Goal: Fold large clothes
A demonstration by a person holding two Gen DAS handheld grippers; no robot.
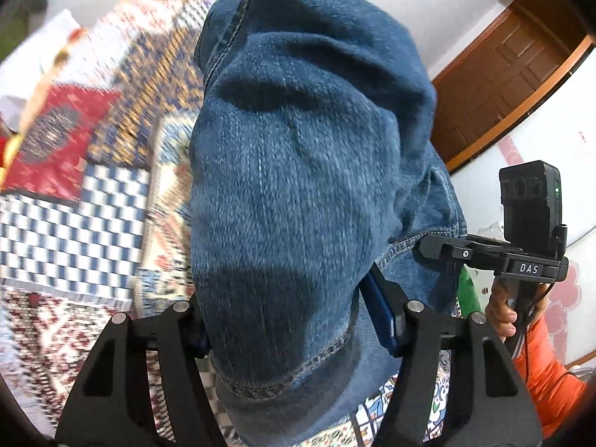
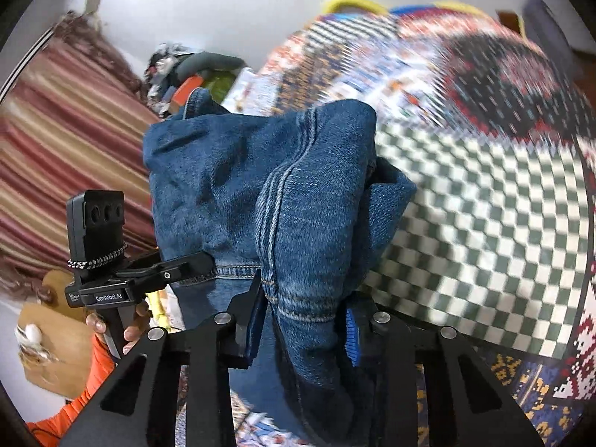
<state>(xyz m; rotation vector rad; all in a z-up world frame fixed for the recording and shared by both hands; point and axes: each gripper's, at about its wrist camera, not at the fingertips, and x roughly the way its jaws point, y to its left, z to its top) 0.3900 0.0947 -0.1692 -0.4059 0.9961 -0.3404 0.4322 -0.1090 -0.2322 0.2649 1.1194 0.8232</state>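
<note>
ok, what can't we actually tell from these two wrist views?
- Left wrist: jeans fill the centre, hiding the bedspread beneath; left gripper pads partly covered.
- Right wrist: denim bunch hides the right gripper contact.
- Both: bedspread pattern motion-blurred.
- Which part of the jeans is held: unclear.

One pair of jeans (image 1: 298, 186), two grippers, one door (image 1: 503, 85).
</note>
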